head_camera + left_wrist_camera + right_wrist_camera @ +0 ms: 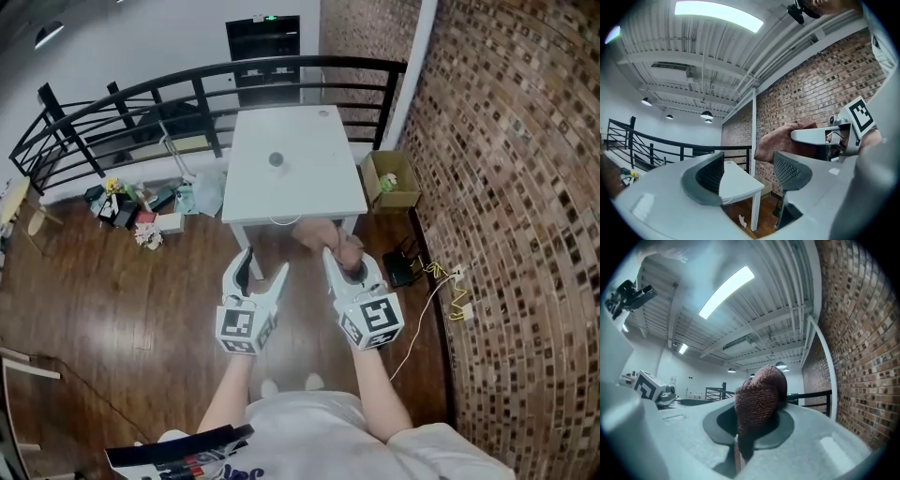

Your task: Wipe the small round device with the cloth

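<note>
Nubbly brown cloth (759,394) — bunched in right gripper (754,426)

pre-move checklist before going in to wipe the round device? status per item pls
1. Cloth gripped by right gripper: ok, jaws shut on it.
2. Cloth sticks out past the jaw tips for wiping: ok, it bunches ahead of them.
3. Left gripper free: ok, jaws apart, nothing between them.
4. Small round device located: ok, on the white table, near its middle.
5. Grippers over the table: not ok, both hang over the wood floor, short of its near edge.
6. Where the device is dirty: cannot tell, too small in view.
</note>
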